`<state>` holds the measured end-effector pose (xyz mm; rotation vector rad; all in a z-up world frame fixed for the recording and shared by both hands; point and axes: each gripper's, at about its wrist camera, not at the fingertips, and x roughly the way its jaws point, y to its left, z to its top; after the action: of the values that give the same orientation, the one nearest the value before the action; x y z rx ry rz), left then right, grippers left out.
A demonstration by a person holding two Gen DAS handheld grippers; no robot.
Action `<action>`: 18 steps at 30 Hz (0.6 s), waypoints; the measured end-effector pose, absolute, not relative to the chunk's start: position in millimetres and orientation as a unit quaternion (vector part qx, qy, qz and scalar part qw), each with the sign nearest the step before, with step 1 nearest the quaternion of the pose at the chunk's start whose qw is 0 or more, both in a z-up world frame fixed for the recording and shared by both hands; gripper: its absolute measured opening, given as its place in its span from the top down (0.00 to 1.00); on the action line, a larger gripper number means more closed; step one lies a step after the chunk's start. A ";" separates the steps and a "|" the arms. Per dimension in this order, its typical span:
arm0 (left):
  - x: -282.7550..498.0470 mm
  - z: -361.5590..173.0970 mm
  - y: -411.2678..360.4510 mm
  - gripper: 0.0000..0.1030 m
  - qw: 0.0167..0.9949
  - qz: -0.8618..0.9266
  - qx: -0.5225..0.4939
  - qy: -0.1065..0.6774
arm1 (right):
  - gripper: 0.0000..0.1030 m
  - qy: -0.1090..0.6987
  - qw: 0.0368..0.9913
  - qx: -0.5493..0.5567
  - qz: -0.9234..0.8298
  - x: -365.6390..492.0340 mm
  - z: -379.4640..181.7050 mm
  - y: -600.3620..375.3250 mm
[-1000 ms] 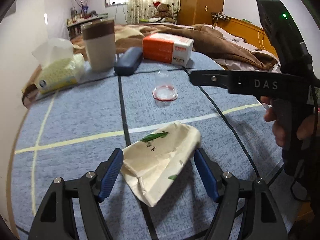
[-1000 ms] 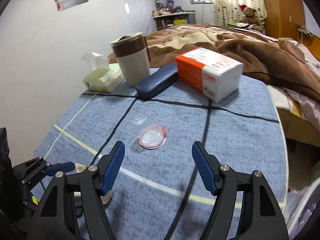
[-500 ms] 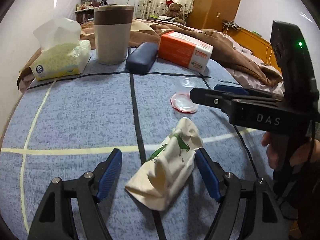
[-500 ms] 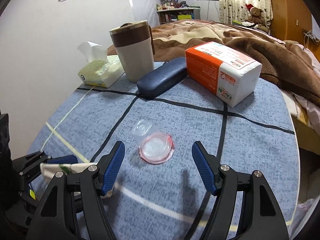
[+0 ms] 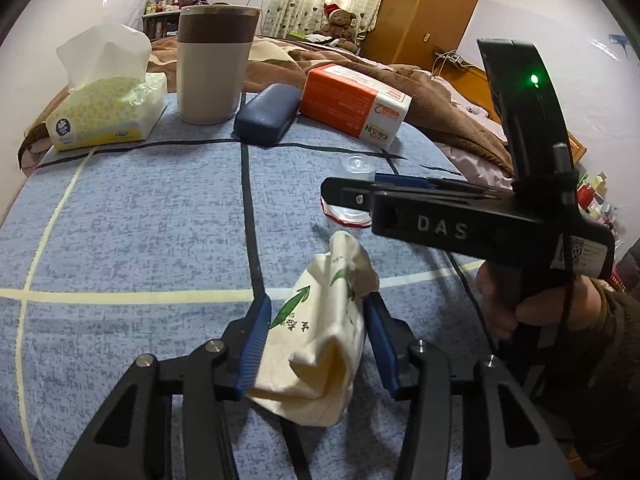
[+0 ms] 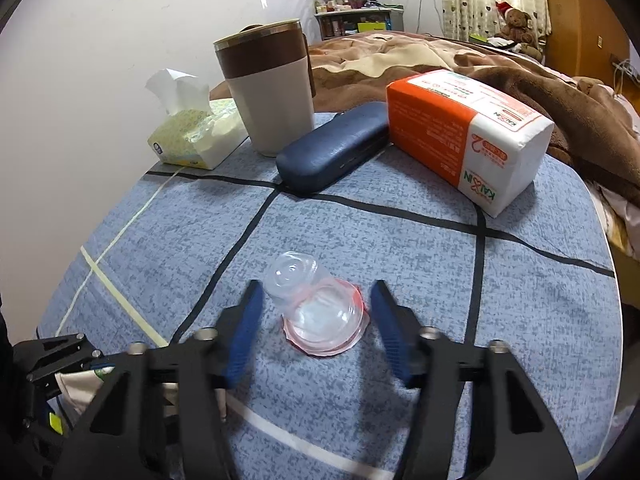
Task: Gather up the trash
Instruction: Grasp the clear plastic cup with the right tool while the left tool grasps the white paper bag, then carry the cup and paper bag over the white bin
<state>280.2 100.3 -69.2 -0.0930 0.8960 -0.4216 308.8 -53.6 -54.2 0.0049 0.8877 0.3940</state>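
Observation:
A crumpled cream paper bag (image 5: 320, 336) with green leaf print stands on the blue tablecloth (image 5: 140, 220). My left gripper (image 5: 316, 324) has both blue pads pressed on its sides, and the jaws are closing. The bag (image 6: 76, 384) also shows at the lower left of the right wrist view. A clear plastic cup (image 6: 316, 308) with a pink rim sits upside down, tilted. My right gripper (image 6: 316, 320) straddles it with its jaws closing and a small gap on each side. In the left wrist view the cup (image 5: 356, 166) is partly hidden behind the right gripper's body.
At the back stand a brown-and-cream mug (image 6: 268, 92), a yellow tissue pack (image 6: 192, 136), a blue glasses case (image 6: 332, 152) and an orange-and-white napkin pack (image 6: 460, 132). A bed with a brown blanket (image 6: 520, 72) lies beyond. The table's edge (image 6: 600, 240) curves on the right.
The left jaws have narrowed onto the bag and squeezed it upright. The right gripper came forward to straddle the cup, and its jaws have narrowed too.

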 end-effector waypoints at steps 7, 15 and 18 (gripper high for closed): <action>274.4 -64.2 93.1 0.73 0.884 -0.197 -0.025 0.423 | 0.67 0.421 0.887 0.009 0.189 307.4 -51.8 -56.6; 266.5 -57.8 89.6 0.80 0.895 -0.174 -0.013 0.410 | 0.68 0.407 0.893 0.008 0.190 296.5 -44.1 -62.1; 263.5 -54.7 91.3 0.81 0.899 -0.164 -0.014 0.405 | 0.68 0.403 0.895 0.016 0.190 292.1 -40.6 -66.9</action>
<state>263.5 91.3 -54.7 -0.0289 0.8393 -0.3385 292.1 -66.9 -40.6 0.0321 0.8351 0.3948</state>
